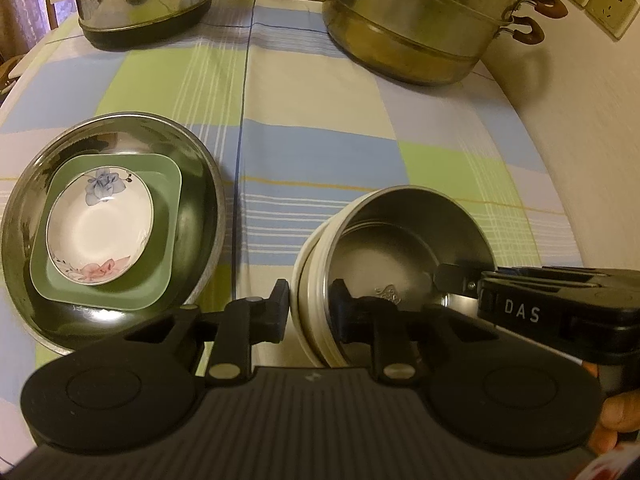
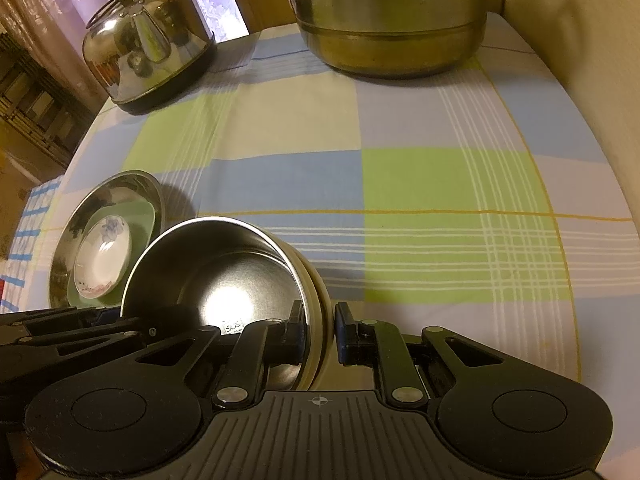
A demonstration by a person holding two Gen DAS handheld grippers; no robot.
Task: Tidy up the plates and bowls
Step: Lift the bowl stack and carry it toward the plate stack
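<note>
With my left gripper (image 1: pixel 310 312) and right gripper (image 2: pixel 318 332) each pinching the steel bowl (image 1: pixel 408 248) rim, I'd lift level toward the stacked dishes (image 1: pixel 100 232) at nine o'clock.

Steel bowl (image 1: pixel 400 248) tilted; floral dish (image 1: pixel 100 226) nested in green plate (image 1: pixel 160 272).

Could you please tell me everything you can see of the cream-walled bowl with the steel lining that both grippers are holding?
The steel-lined bowl is round, with a cream outer wall and a shiny metal inside bearing a small stamped mark. It looks empty and is tilted, above the checked tablecloth. The left gripper pinches its rim on one side, the right gripper on the other, each with one finger inside and one outside. Beside it lies the large steel plate.
</note>
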